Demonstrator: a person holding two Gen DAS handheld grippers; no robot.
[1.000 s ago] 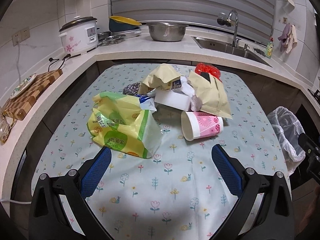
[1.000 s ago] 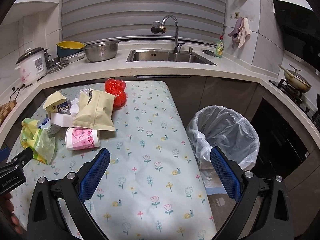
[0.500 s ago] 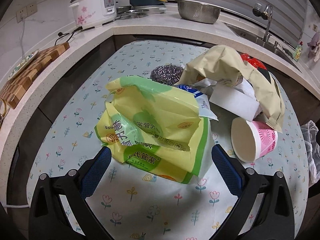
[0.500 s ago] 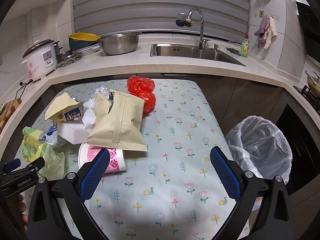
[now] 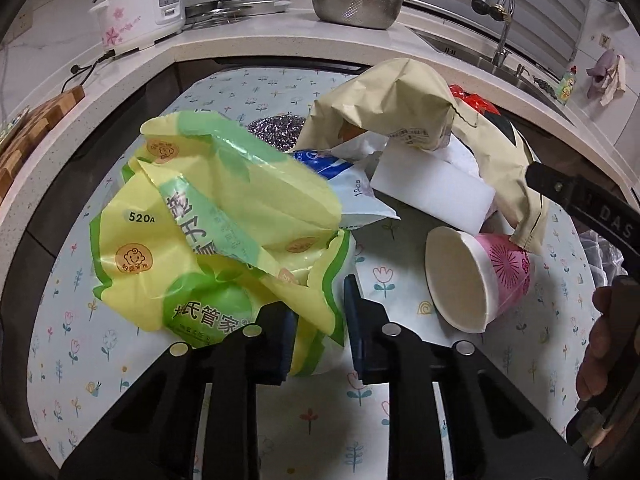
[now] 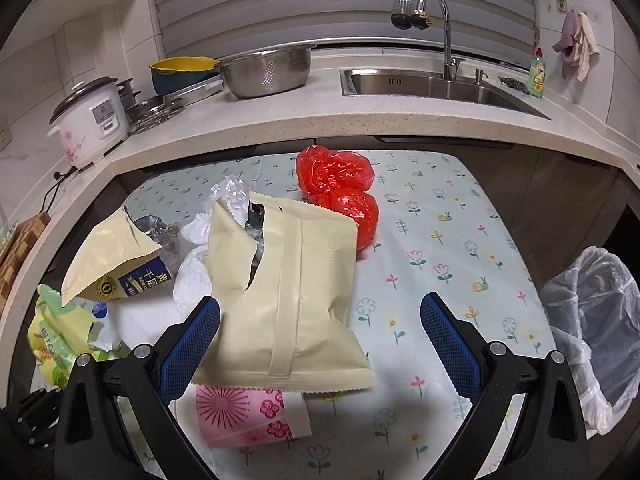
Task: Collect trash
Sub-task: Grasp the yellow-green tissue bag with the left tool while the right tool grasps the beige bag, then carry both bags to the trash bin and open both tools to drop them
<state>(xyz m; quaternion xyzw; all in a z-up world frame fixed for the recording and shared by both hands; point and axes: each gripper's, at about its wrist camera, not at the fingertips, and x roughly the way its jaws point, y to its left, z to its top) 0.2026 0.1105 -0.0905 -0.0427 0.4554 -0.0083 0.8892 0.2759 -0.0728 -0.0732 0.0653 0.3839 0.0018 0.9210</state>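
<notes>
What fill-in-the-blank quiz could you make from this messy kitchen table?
1. The left tool has just been closing, and its pads pinch the yellow-and-green ____.
2. The pink paper cup lies on its ____.
3. The right tool stands ____ over the beige snack bag.
4. The bin liner beside the table is ____ plastic.

Missing words: bag; side; open; clear

1. You face a speckled stone counter (image 6: 280, 120) wrapping a table with a floral cloth (image 6: 440, 248).
2. Grey blinds (image 6: 320, 4) cover your window.
3. A steel sink (image 6: 432, 84) sits under a chrome faucet (image 6: 438, 12).
</notes>
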